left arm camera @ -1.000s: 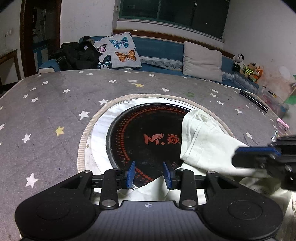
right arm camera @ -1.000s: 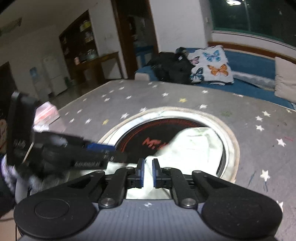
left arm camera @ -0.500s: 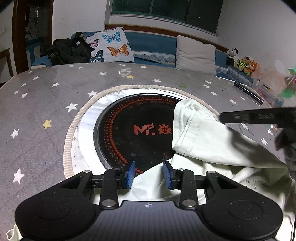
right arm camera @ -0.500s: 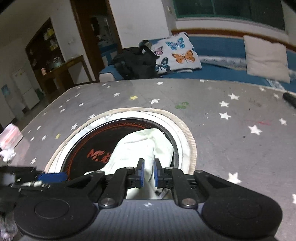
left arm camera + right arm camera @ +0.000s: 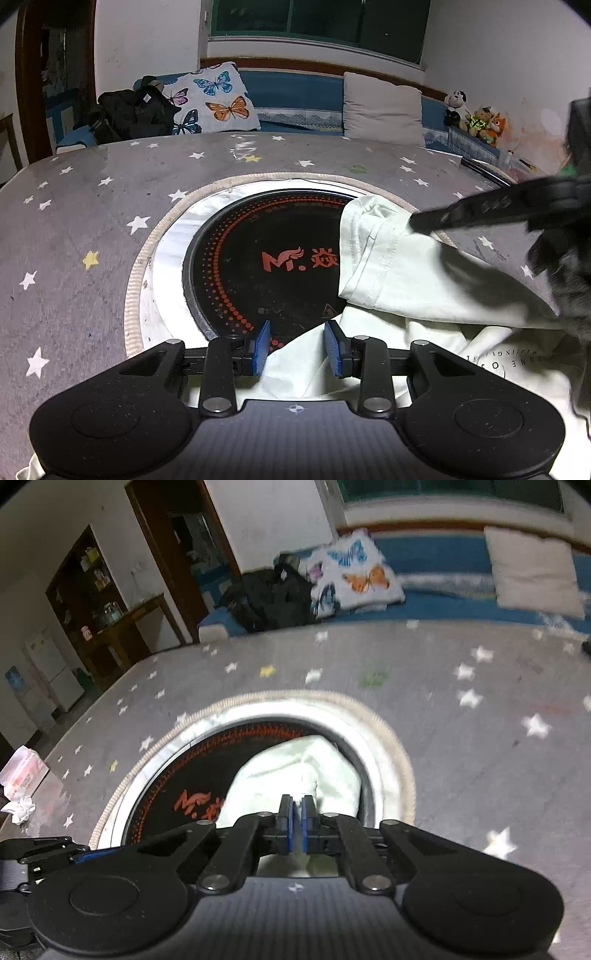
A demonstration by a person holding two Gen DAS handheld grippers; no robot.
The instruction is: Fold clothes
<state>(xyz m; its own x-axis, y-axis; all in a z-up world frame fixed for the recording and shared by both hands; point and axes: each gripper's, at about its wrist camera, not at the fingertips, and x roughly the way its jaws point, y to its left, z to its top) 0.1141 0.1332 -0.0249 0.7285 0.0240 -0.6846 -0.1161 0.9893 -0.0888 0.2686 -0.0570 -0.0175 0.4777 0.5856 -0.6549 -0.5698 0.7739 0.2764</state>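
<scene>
A white shirt (image 5: 424,280) lies crumpled over the right half of the black round hotplate (image 5: 266,258), one sleeve folded back toward the middle. My left gripper (image 5: 297,347) is open at the near edge, and a pointed corner of the shirt lies loose between its blue pads. My right gripper (image 5: 296,823) reaches in from the right; its jaws are closing tight on a fold of the shirt (image 5: 295,768). In the left wrist view its dark fingers (image 5: 443,218) sit on the far sleeve, the fabric drawn up toward them. The left gripper (image 5: 81,853) shows at the lower left of the right wrist view.
A grey star-printed cloth (image 5: 92,221) covers the table around the hotplate's silver rim (image 5: 162,258). Crumpled tissue and a packet (image 5: 20,786) lie at the left edge. A black rod (image 5: 484,171) lies far right. Behind the table is a blue sofa with cushions (image 5: 218,99) and a black bag (image 5: 129,110).
My right gripper swung from low at the right, over the shirt, to the far sleeve, and its pads came together on the fabric. The left gripper stayed put.
</scene>
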